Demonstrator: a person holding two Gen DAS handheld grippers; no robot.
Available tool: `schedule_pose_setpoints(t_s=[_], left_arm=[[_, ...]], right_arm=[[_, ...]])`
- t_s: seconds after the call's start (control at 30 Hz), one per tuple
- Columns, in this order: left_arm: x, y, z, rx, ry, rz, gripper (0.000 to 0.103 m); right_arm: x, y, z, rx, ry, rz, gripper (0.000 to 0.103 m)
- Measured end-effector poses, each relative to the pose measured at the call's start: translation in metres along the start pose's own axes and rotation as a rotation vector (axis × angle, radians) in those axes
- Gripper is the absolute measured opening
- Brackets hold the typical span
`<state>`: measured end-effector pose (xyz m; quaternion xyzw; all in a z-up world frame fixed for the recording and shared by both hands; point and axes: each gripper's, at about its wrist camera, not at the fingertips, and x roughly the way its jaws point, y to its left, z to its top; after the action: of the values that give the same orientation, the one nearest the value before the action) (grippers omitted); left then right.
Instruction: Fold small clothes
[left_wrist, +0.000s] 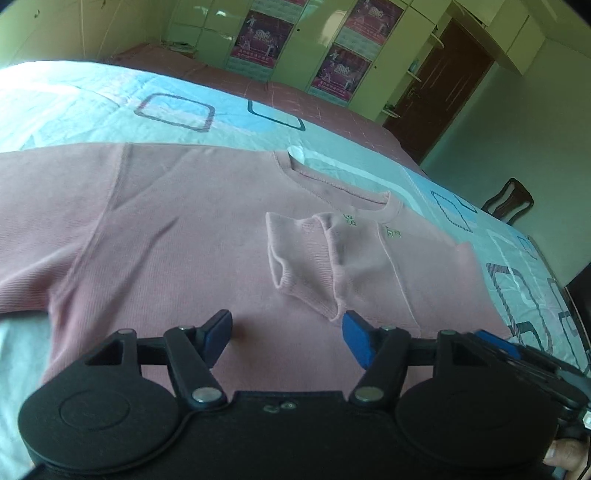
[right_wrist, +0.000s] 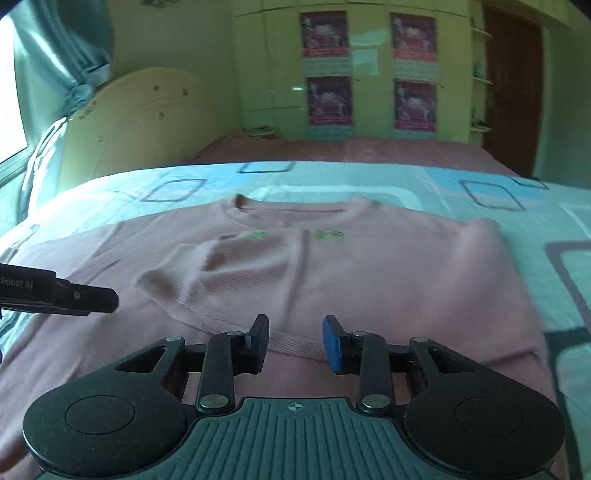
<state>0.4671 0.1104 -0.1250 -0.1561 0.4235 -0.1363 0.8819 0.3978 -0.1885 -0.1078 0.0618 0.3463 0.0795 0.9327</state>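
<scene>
The pink shirt lies flat on the bed with one sleeve already folded across its chest; the other sleeve and the body fold remain, I judge. The left gripper and the right gripper hover over its lower part, jaws apart, holding nothing.

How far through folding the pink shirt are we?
Done: one sleeve is folded in across the chest of the pink shirt, which lies flat on the bed sheet. In hand: nothing; the left gripper and right gripper hover with jaws open. Left: the other sleeve lies spread out, and the body is unfolded.
</scene>
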Motion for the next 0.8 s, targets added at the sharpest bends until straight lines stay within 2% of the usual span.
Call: schedule_pose_setpoints(t_s=[0.1, 0.17, 0.23, 0.37, 0.47, 0.5, 0.53, 0.57, 0.6, 0.67, 0.73, 0.8], left_arm=[[0.021, -0.001, 0.009, -0.010, 0.010, -0.024, 0.066], [0.032, -0.004, 0.014, -0.008, 0.007, -0.034, 0.063], [0.040, -0.006, 0.019, -0.014, 0.008, -0.041, 0.053], [0.050, -0.005, 0.026, -0.040, 0.002, -0.045, 0.047], [0.055, -0.003, 0.031, -0.065, -0.006, -0.042, 0.038], [0.056, -0.004, 0.033, -0.057, -0.030, -0.034, 0.001], [0.050, -0.007, 0.033, -0.030, -0.099, -0.008, 0.002], [0.036, -0.013, 0.031, 0.017, -0.200, -0.001, 0.002], [0.031, -0.017, 0.029, 0.038, -0.238, -0.004, 0.003], [0.036, -0.019, 0.021, 0.053, -0.215, 0.039, 0.003], [0.051, -0.010, 0.009, 0.054, -0.148, 0.092, 0.004], [0.051, -0.002, 0.005, 0.035, -0.171, 0.059, 0.007]], right_arm=[[-0.019, -0.044, -0.008, 0.057, 0.003, -0.100, 0.033], [-0.029, -0.073, -0.012, 0.092, -0.002, -0.217, 0.033], [-0.031, -0.097, -0.013, 0.144, 0.001, -0.264, 0.034], [-0.018, -0.115, -0.009, 0.101, 0.021, -0.245, 0.033], [-0.004, -0.119, -0.008, 0.090, 0.015, -0.250, 0.033], [-0.002, -0.121, -0.007, 0.099, 0.016, -0.257, 0.032], [-0.002, -0.125, -0.006, 0.113, 0.015, -0.282, 0.021], [-0.005, -0.129, -0.006, 0.143, 0.008, -0.271, 0.014], [-0.007, -0.129, -0.007, 0.149, 0.001, -0.268, 0.014], [-0.001, -0.123, -0.013, 0.080, 0.033, -0.281, 0.014], [0.000, -0.122, -0.016, 0.045, 0.022, -0.288, 0.014], [0.000, -0.125, -0.012, 0.046, 0.040, -0.278, 0.014]])
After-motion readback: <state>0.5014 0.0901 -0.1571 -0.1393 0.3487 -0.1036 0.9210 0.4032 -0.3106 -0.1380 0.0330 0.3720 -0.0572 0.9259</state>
